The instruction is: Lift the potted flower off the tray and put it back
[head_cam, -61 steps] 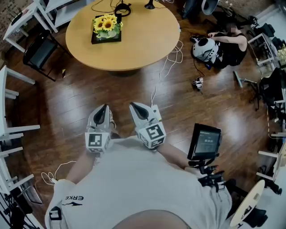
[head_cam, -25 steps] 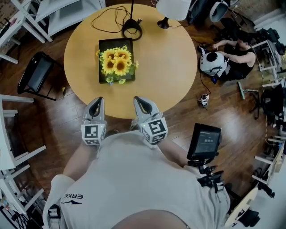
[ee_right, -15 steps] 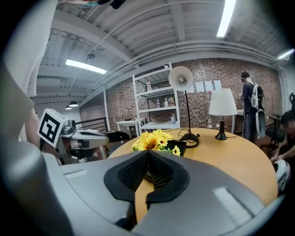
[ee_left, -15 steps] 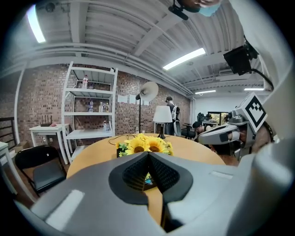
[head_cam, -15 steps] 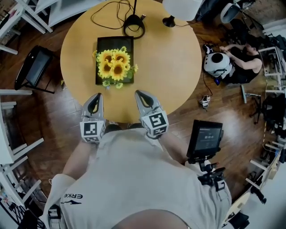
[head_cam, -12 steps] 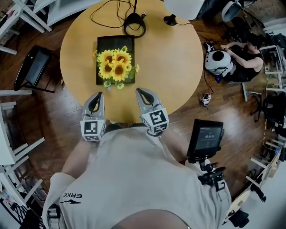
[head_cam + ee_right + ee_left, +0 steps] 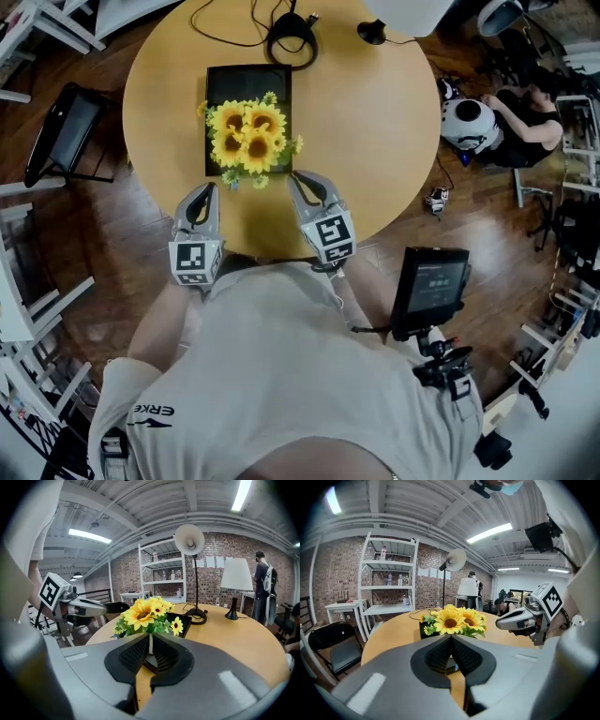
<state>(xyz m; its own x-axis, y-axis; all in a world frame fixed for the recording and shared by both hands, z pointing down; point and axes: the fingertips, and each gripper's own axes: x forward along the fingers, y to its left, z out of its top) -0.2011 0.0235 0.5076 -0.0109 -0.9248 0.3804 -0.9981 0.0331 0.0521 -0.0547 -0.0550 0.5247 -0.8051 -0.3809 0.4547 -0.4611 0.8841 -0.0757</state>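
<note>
Jaws on my left gripper (image 7: 205, 191) are pressed together and empty; my right gripper (image 7: 303, 177) shows only a bare slit, also empty. The potted sunflowers (image 7: 246, 141) stand upright on the black tray (image 7: 223, 82), just ahead and between both tips, neither clearly nearer.

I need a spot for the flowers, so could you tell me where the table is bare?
The table's right half, between tray and rim, is bare. The far edge is crowded by a cable and lamp base.
</note>
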